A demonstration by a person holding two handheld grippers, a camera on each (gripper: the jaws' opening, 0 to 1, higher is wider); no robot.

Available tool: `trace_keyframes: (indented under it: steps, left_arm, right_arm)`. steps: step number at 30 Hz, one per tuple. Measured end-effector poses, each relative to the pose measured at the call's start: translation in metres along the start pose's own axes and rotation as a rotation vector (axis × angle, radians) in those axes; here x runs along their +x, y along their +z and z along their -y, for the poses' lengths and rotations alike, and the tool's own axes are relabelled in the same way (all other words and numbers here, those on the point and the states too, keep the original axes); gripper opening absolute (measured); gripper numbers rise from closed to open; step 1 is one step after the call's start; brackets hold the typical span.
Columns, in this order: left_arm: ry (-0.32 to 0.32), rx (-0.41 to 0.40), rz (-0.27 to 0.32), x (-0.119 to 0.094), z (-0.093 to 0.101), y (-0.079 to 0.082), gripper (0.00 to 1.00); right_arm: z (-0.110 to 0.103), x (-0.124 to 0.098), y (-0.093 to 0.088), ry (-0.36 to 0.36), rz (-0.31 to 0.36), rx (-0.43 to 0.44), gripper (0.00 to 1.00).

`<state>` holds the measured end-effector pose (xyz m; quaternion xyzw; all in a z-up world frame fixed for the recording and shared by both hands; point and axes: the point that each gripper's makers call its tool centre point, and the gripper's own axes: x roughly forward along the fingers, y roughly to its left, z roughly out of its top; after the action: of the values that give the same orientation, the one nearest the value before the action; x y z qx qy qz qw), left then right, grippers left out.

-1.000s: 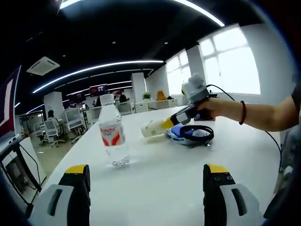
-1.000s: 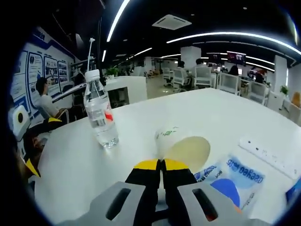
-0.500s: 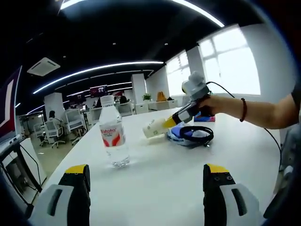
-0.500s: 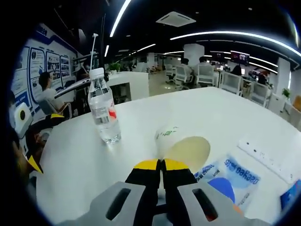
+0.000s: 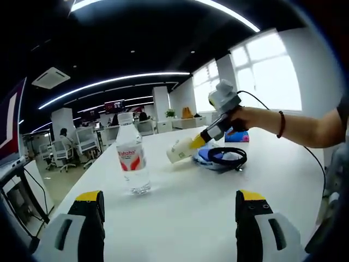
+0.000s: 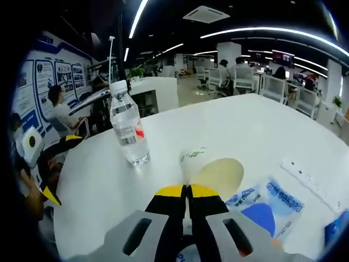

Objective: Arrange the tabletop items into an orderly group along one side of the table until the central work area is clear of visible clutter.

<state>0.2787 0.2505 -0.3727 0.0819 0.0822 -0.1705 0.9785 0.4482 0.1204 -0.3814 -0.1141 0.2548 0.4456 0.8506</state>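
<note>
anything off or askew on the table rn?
Nothing spilled or damaged. The paper cup is tipped sideways, off the table, pinched at its rim by the right gripper. The water bottle stands upright.

Seen from the left gripper view, the right tongs [image 5: 195, 142] now carry the paper cup [image 5: 179, 150] a little higher off the desk [image 5: 191, 202] than a second ago, with its far end tipped lower and the person's hand [image 5: 240, 117] raised. In the right gripper view, the water bottle [image 6: 129, 131] sits nearer the cup [image 6: 210, 169] than before.
</note>
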Motion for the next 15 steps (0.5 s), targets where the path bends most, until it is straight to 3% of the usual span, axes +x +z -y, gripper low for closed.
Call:
trace_keyframes:
  steps: [15]
  left_arm:
    - [-0.008, -0.002, -0.005, -0.0008, 0.0021, -0.0017, 1.00]
  right_arm:
    - [-0.0058, -0.0022, -0.0085, 0.016, -0.086, -0.028, 0.00]
